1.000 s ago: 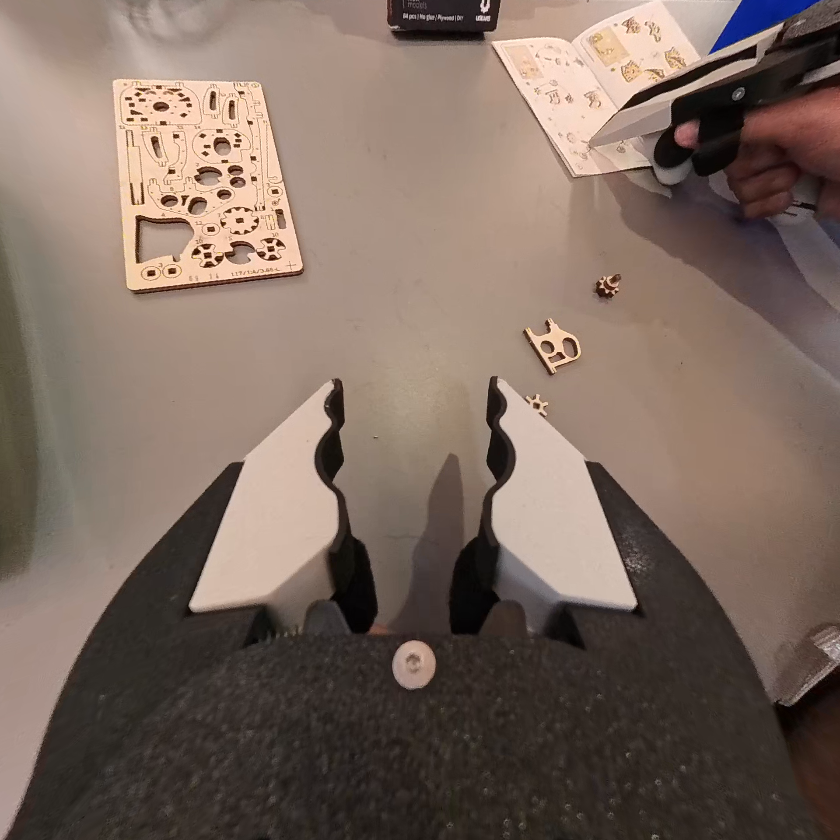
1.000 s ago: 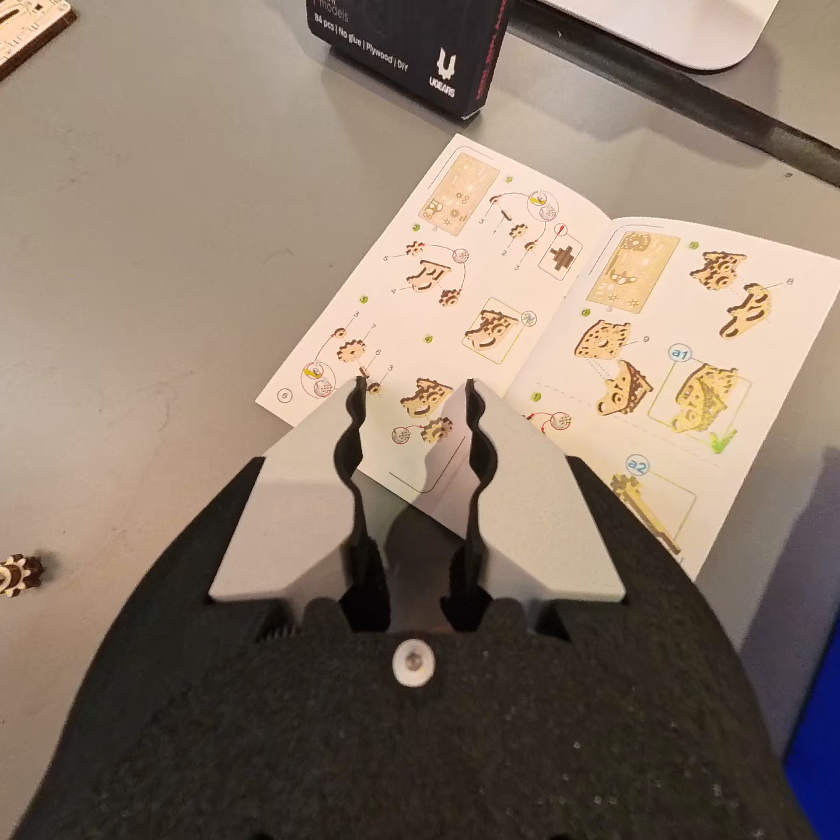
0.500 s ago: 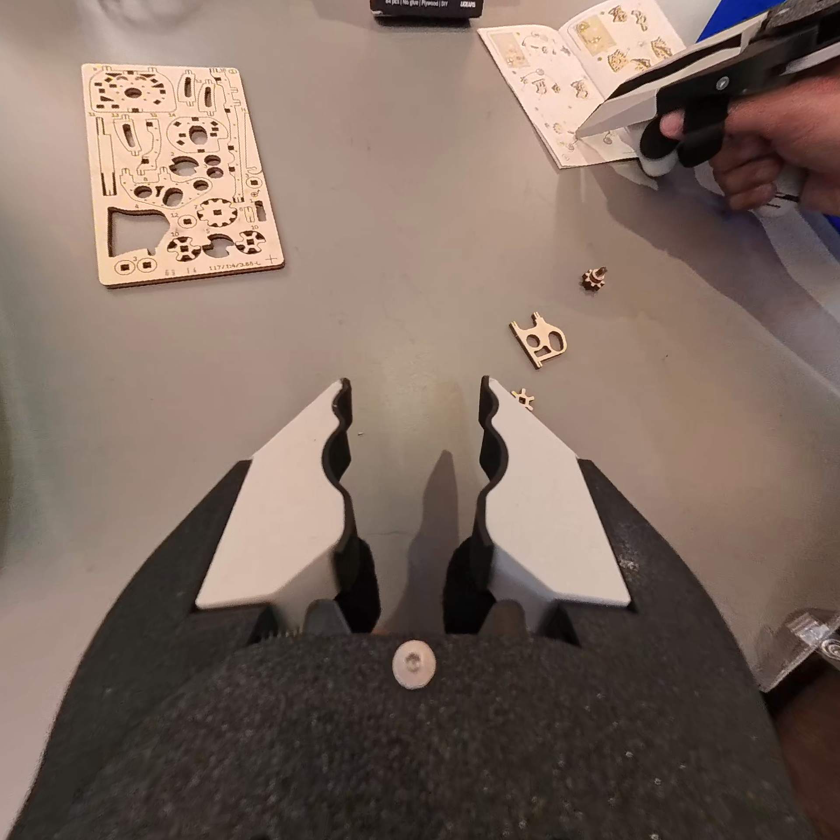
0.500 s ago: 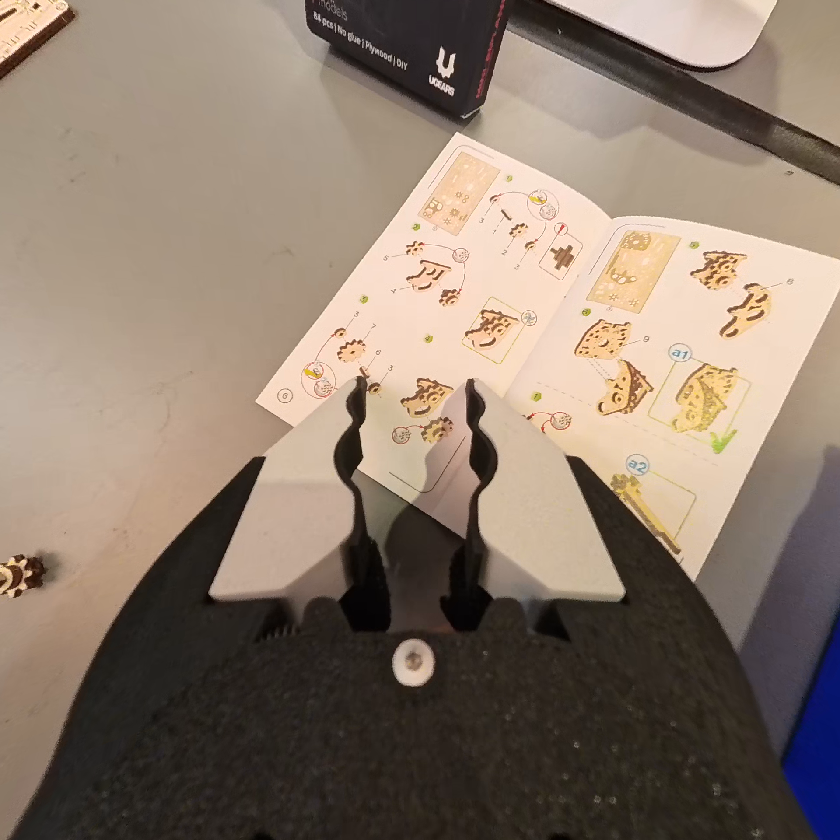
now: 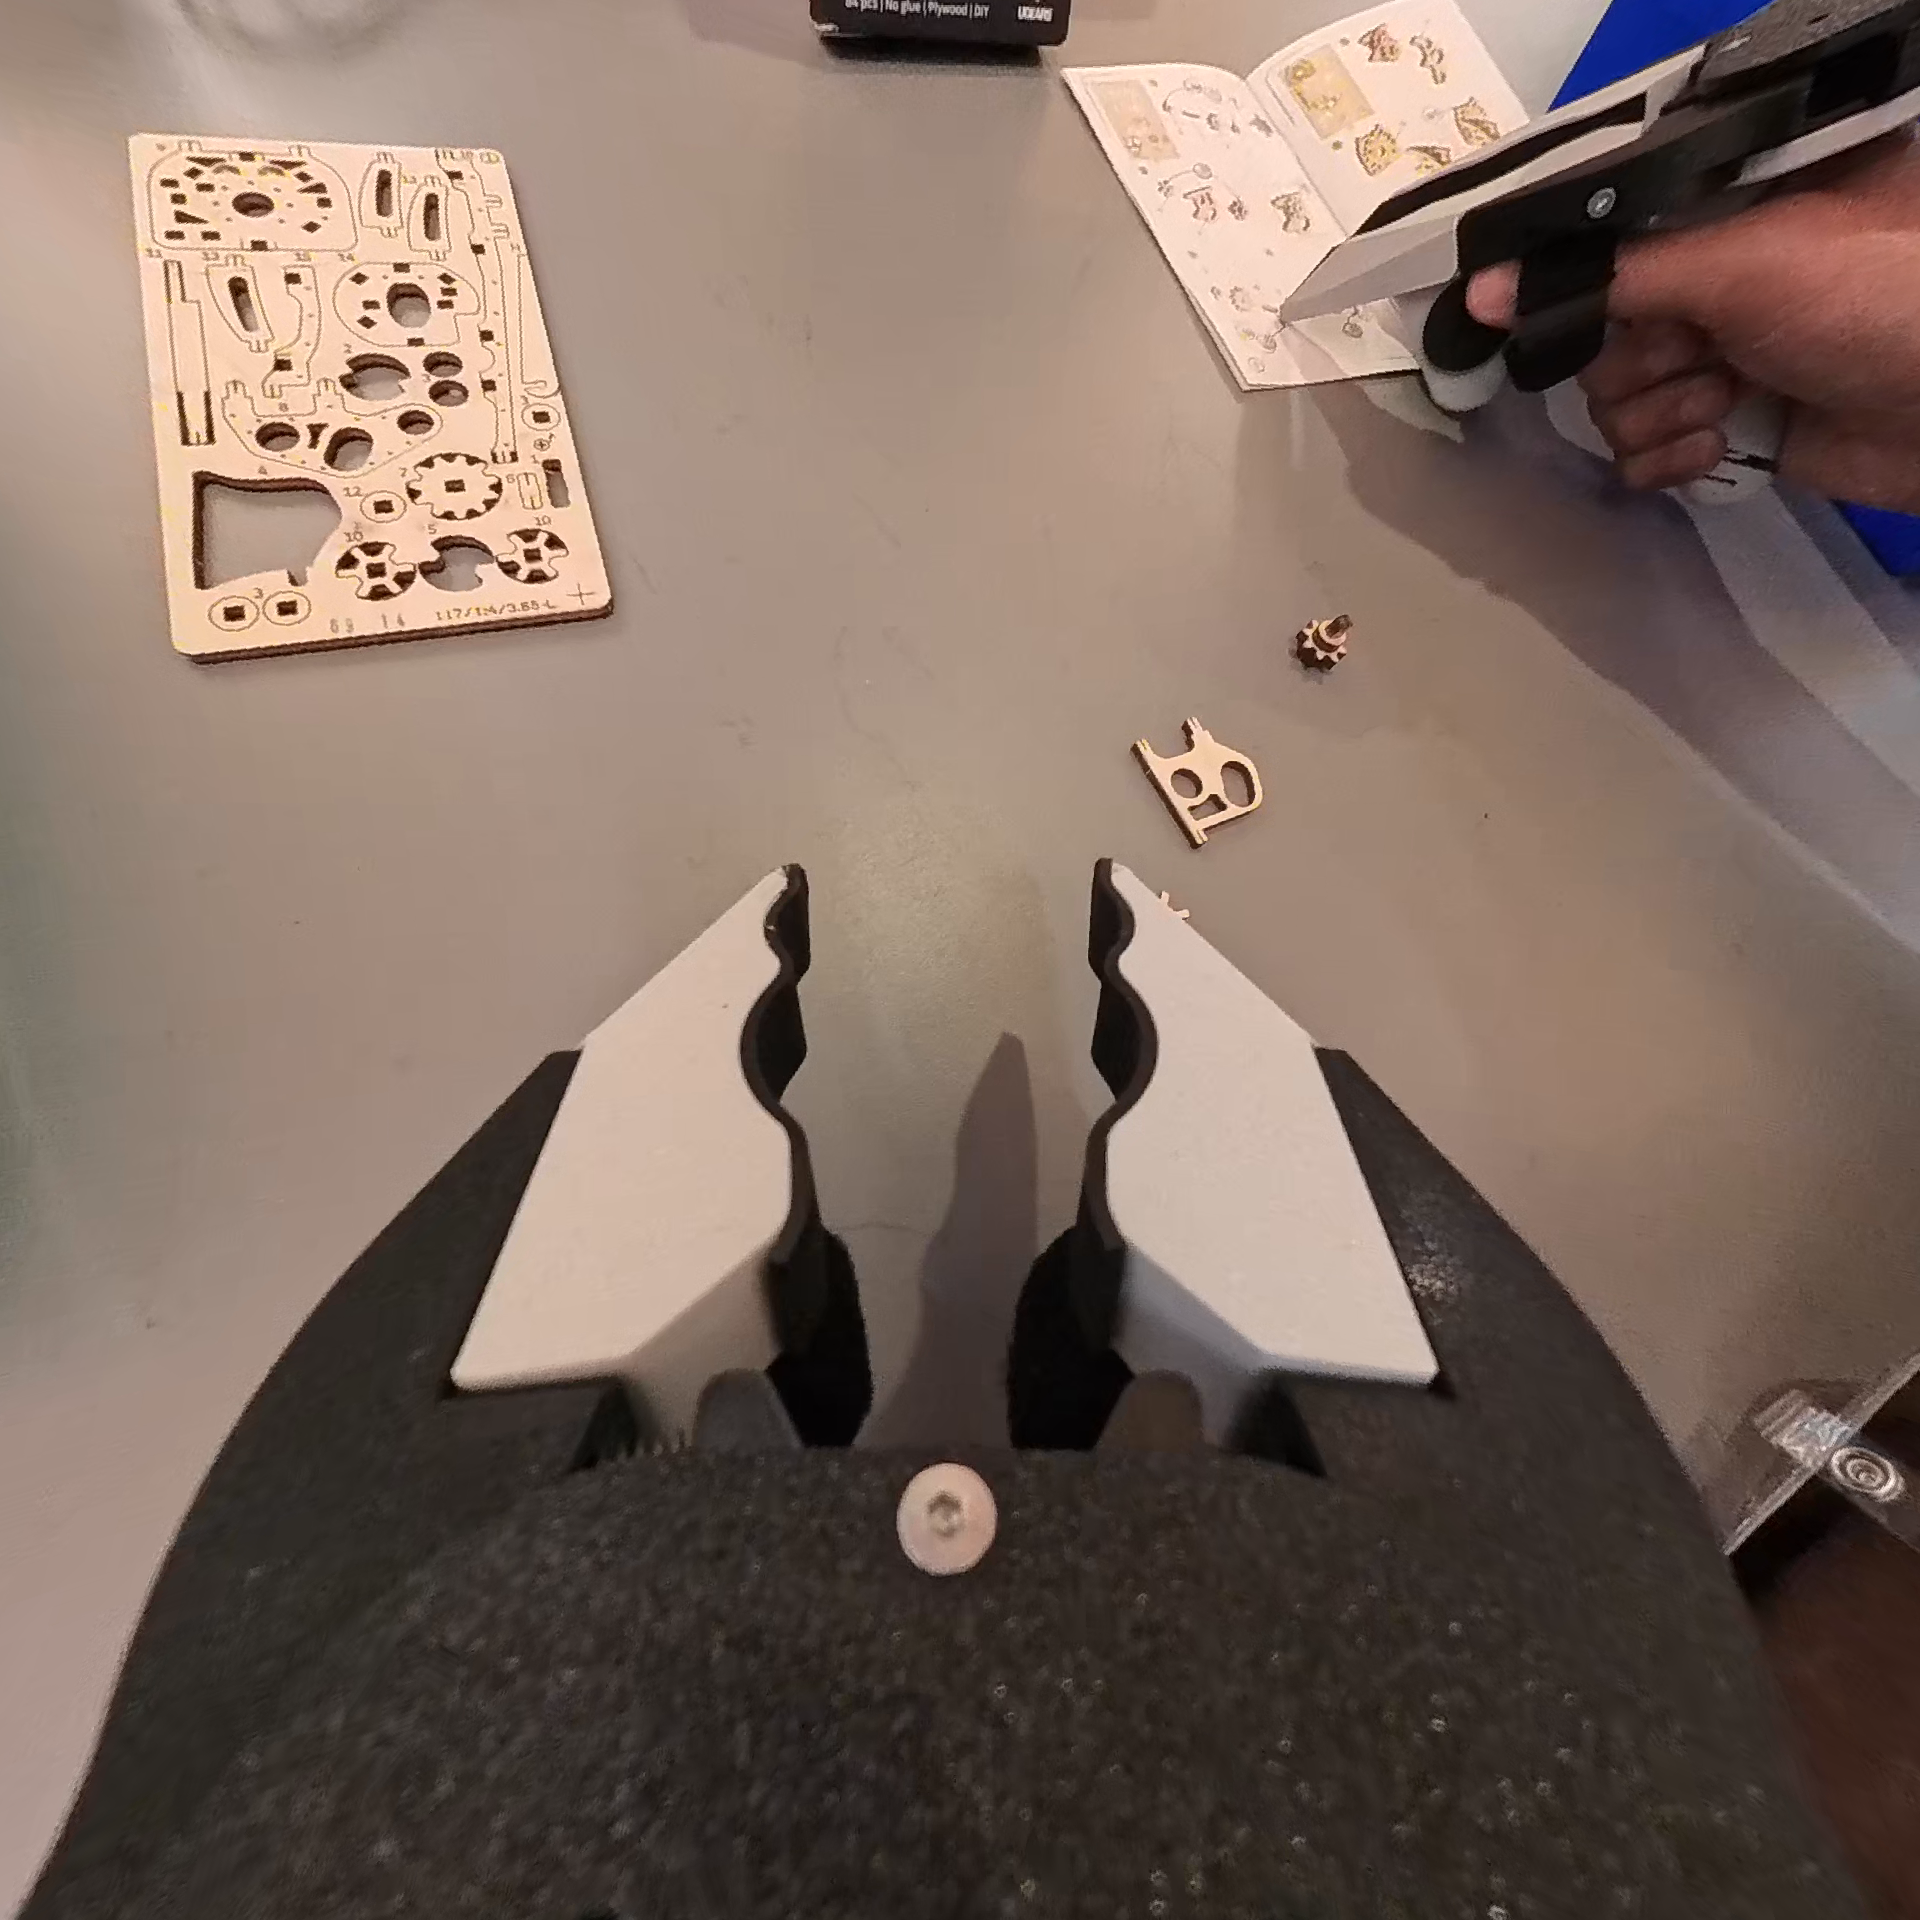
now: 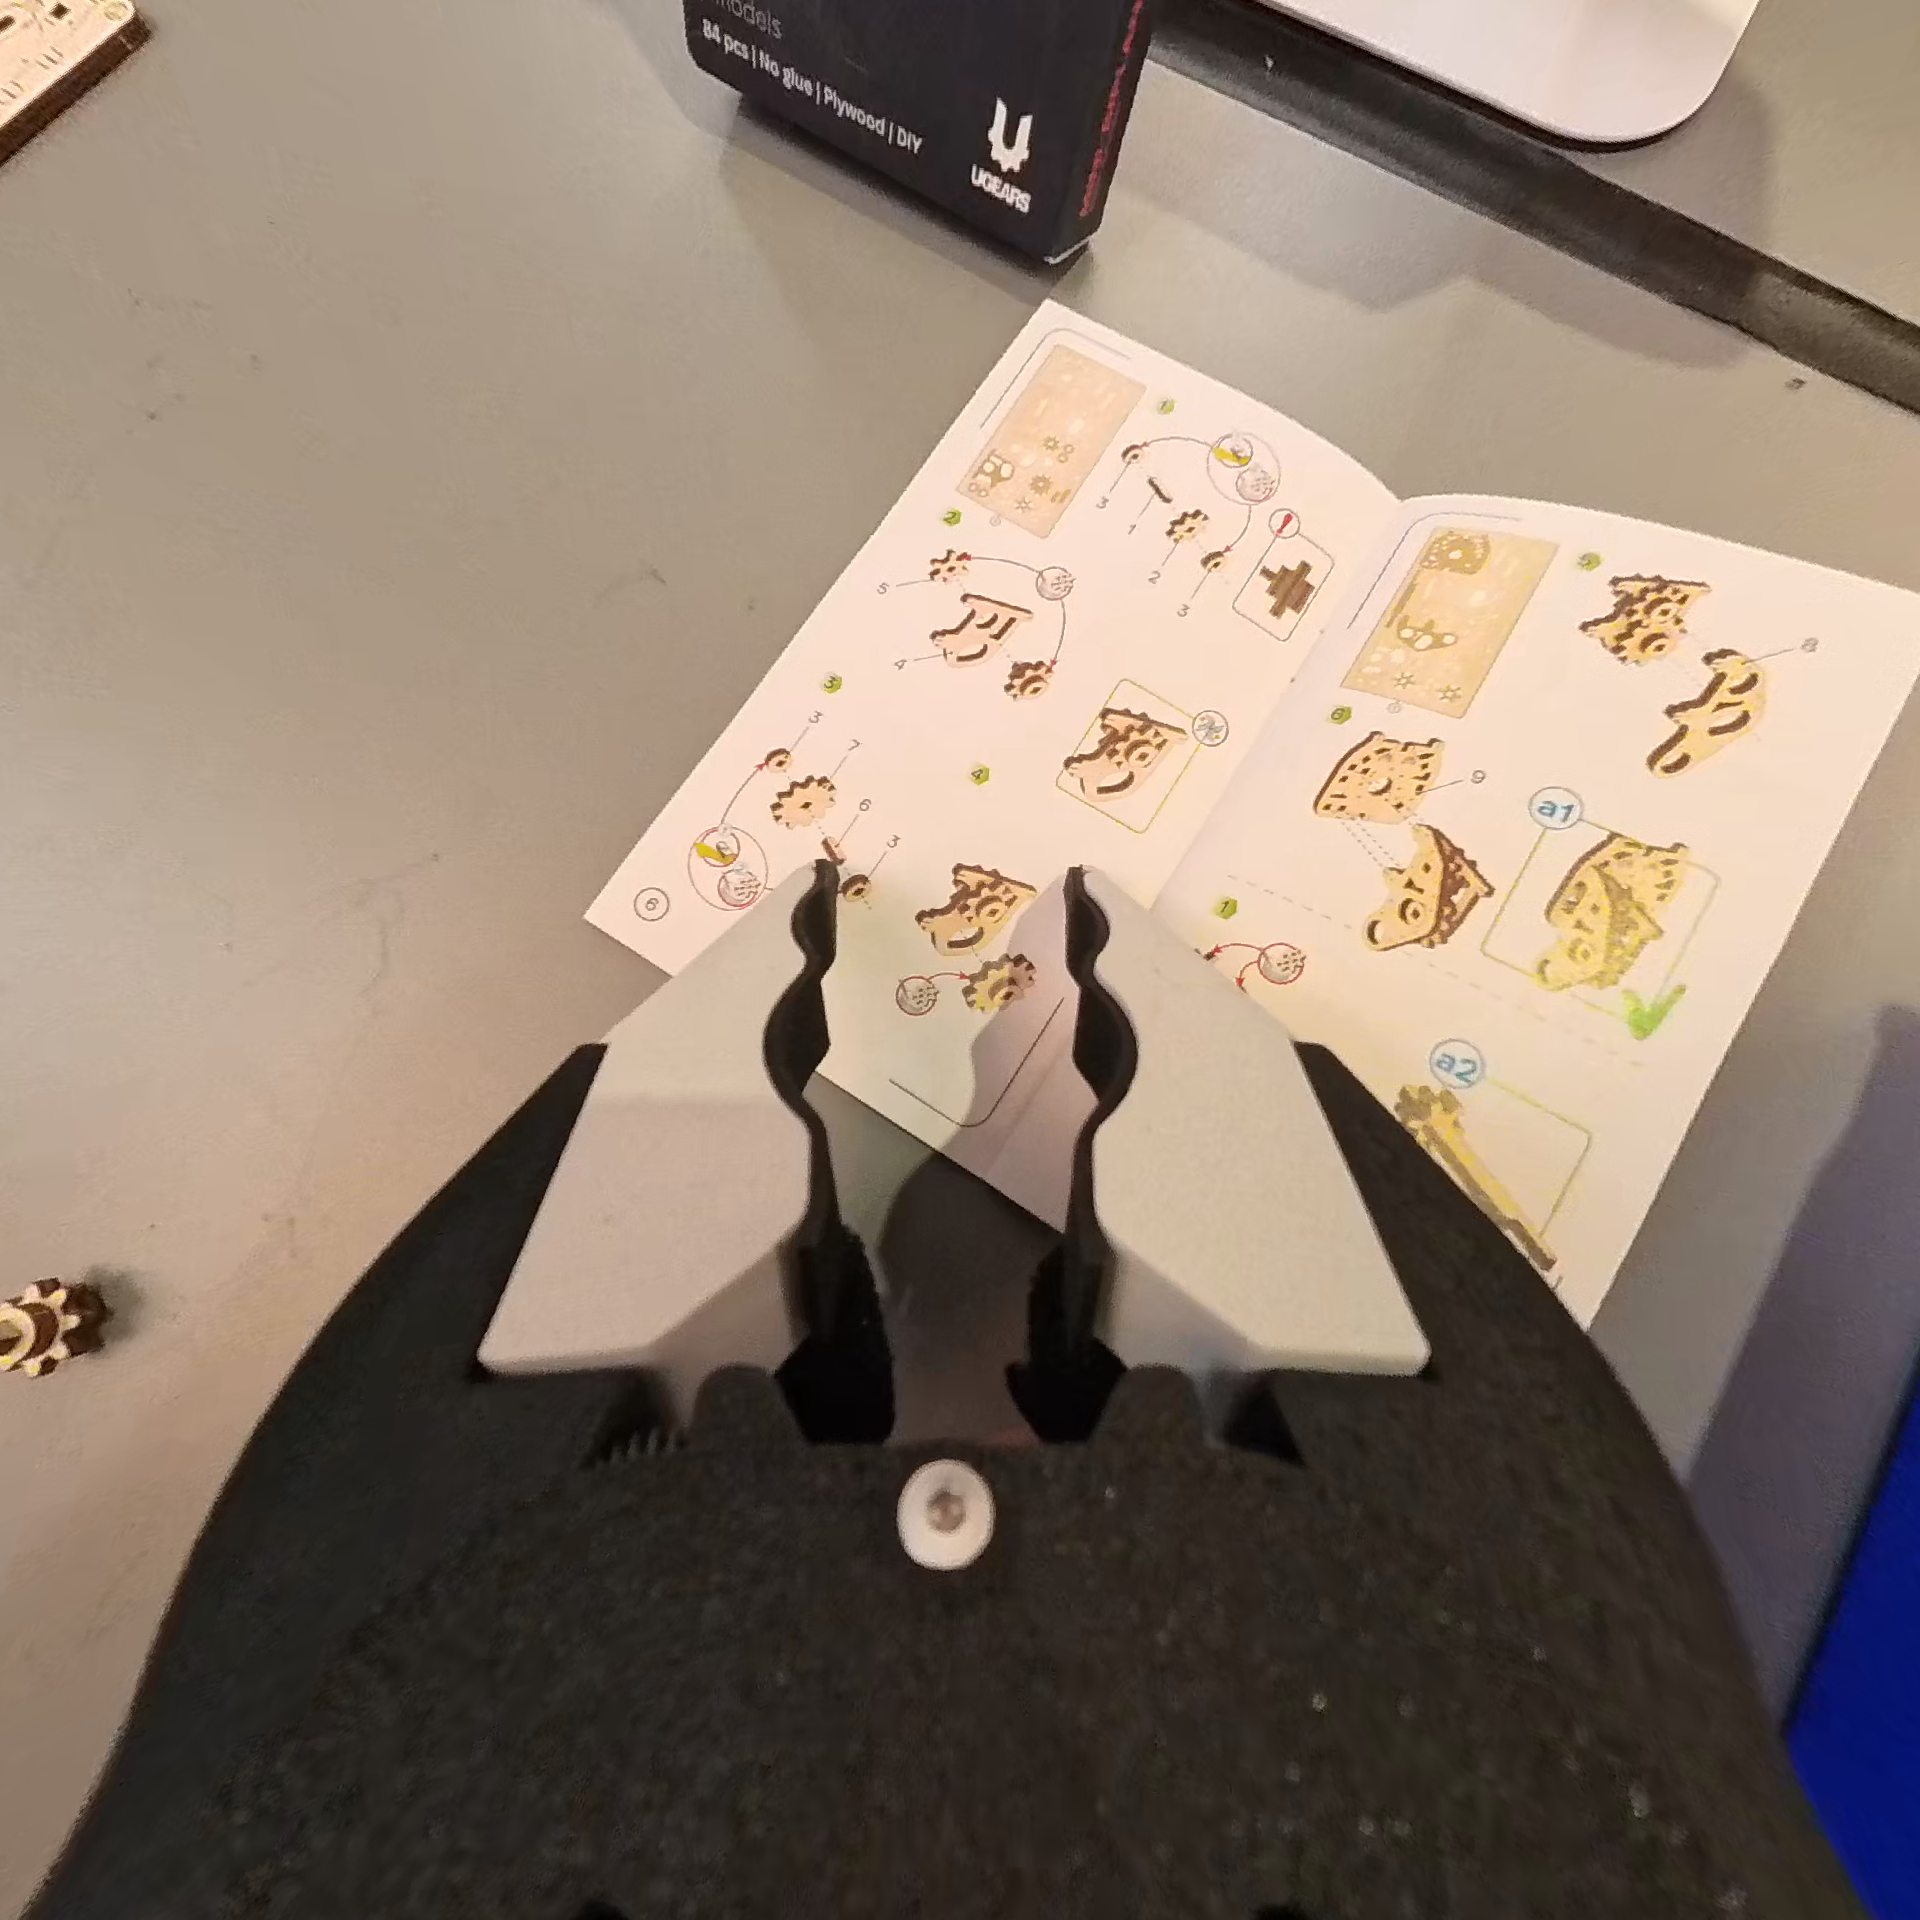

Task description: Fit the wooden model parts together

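A plywood sheet of laser-cut parts (image 5: 364, 395) lies flat at the far left of the grey table. A loose flat wooden part with holes (image 5: 1202, 782) lies just ahead and right of my left gripper (image 5: 943, 881), which is open and empty above the table. A tiny star-shaped piece (image 5: 1174, 906) peeks out beside its right finger. A small dark-toothed gear on a peg (image 5: 1322, 641) stands farther right; it also shows at the left edge of the right wrist view (image 6: 47, 1325). My right gripper (image 6: 948, 881) is open and empty, hovering over the open instruction booklet (image 6: 1299, 748).
A black product box (image 6: 925, 114) stands beyond the booklet, with a white rounded base (image 6: 1538, 62) behind it. In the left wrist view a hand holds the right gripper (image 5: 1382, 270) over the booklet (image 5: 1247, 197). A clear bracket (image 5: 1829, 1455) sits at the table's right edge.
My left gripper has shifted left and pulled back a little, so the parts sheet and loose pieces slid right in its view. The right gripper has stayed still over the booklet.
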Motion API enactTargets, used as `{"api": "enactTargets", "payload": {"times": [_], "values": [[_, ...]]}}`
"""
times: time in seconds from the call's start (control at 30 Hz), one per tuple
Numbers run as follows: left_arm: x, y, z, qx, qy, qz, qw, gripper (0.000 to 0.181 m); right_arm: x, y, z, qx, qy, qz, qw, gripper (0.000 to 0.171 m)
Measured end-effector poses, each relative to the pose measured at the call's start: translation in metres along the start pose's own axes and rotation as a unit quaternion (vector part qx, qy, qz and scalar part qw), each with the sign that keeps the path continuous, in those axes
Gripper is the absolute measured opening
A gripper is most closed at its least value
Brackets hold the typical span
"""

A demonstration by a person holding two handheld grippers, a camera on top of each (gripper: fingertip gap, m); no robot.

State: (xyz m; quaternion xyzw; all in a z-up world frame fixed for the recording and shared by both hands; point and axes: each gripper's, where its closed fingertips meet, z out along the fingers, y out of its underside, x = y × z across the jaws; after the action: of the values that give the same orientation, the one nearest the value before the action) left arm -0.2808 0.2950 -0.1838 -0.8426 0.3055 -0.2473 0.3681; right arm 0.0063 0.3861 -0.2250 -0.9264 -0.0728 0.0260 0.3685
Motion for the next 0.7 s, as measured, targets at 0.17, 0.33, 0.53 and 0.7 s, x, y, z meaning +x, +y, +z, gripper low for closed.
{"api": "enactTargets", "payload": {"times": [0.17, 0.33, 0.53, 0.7], "values": [[0.018, -0.007, 0.006, -0.001, 0.026, -0.001, 1.0, 0.048, 0.0, 0.0, 0.0, -0.004, 0.002, 0.001, 1.0, 0.044], [0.057, -0.022, 0.028, -0.043, 0.056, 0.078, 0.994, 0.044, 0.0, 0.0, 0.0, -0.005, 0.003, 0.001, 1.0, 0.044], [0.098, -0.015, 0.078, -0.131, 0.103, 0.179, 0.97, 0.045, 0.0, 0.0, 0.0, -0.004, 0.001, 0.001, 1.0, 0.044], [0.108, -0.012, 0.102, -0.157, 0.116, 0.232, 0.953, 0.037, 0.0, 0.0, 0.0, 0.0, 0.001, 0.002, 1.0, 0.044]]}}
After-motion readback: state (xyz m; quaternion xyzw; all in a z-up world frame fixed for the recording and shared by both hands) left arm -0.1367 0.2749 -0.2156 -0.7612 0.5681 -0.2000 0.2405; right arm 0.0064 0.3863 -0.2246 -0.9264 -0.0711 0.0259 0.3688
